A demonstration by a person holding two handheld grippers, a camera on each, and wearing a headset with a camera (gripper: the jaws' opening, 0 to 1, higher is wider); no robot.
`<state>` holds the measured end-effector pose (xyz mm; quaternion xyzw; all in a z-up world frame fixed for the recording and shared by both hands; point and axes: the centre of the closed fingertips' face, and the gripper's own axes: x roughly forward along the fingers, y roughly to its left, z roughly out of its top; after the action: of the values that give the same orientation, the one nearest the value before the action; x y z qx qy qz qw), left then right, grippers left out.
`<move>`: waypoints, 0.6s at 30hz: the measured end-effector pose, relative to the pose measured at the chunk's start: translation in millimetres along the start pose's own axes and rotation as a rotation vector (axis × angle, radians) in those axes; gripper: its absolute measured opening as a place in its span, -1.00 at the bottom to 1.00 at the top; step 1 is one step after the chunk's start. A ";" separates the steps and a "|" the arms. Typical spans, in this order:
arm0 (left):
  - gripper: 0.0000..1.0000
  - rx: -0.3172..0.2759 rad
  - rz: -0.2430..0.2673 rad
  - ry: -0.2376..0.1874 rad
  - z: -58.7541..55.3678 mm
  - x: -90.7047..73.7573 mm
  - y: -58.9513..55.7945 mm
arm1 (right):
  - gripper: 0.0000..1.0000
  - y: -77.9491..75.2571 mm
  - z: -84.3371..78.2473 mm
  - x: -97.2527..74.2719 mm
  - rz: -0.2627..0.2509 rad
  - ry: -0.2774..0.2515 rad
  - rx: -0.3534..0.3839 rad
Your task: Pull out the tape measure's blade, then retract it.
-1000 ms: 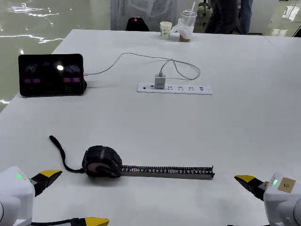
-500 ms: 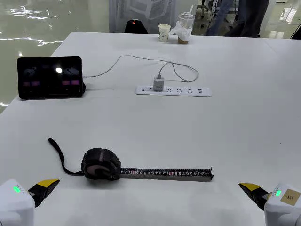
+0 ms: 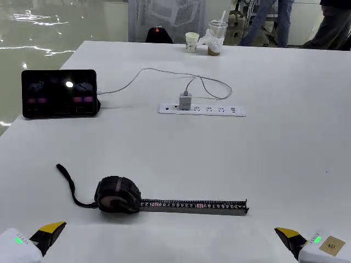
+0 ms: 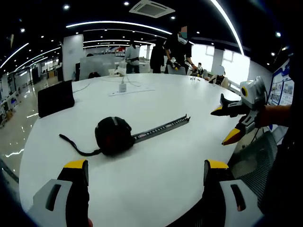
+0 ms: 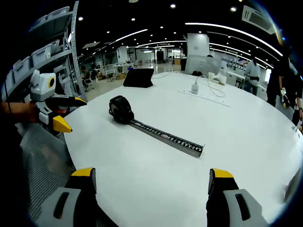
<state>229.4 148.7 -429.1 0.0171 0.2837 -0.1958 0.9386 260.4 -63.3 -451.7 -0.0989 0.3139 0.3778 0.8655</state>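
Note:
A black tape measure (image 3: 117, 194) lies on the white table (image 3: 219, 159) with its blade (image 3: 194, 205) drawn out to the right and its strap (image 3: 68, 183) trailing left. Nothing touches it. My left gripper (image 4: 145, 168) is open and empty, its jaws wide apart short of the case (image 4: 113, 135); one of its yellow fingertips (image 3: 52, 230) shows at the near left. My right gripper (image 5: 151, 173) is also open and empty, facing the blade's end (image 5: 196, 149); one fingertip (image 3: 288, 237) shows at the near right.
A dark tablet (image 3: 59, 93) stands at the left. A white power strip (image 3: 201, 109) with a plugged charger and cable lies mid-table. Two cups (image 3: 192, 38) stand at the far edge. People stand beyond the table. The table's rim is close to both grippers.
Both grippers have drawn back toward the near edge and sit lower in the head view. The tape measure and its extended blade have not moved.

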 end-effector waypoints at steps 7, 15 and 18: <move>0.98 -0.005 0.014 -0.008 0.7 -2.6 -0.4 | 0.98 5.0 4.0 -4.2 -0.013 -0.022 0.020; 0.98 -0.023 0.024 -0.009 -4.8 -5.1 -7.7 | 0.98 8.2 8.0 -9.9 -0.043 -0.044 0.060; 0.98 -0.031 0.022 -0.007 -5.9 -5.3 -10.0 | 0.98 10.8 8.2 -10.5 -0.045 -0.048 0.068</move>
<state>218.5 142.2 -430.4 0.0048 0.2831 -0.1809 0.9419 251.1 -58.7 -438.0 -0.0676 0.3035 0.3495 0.8838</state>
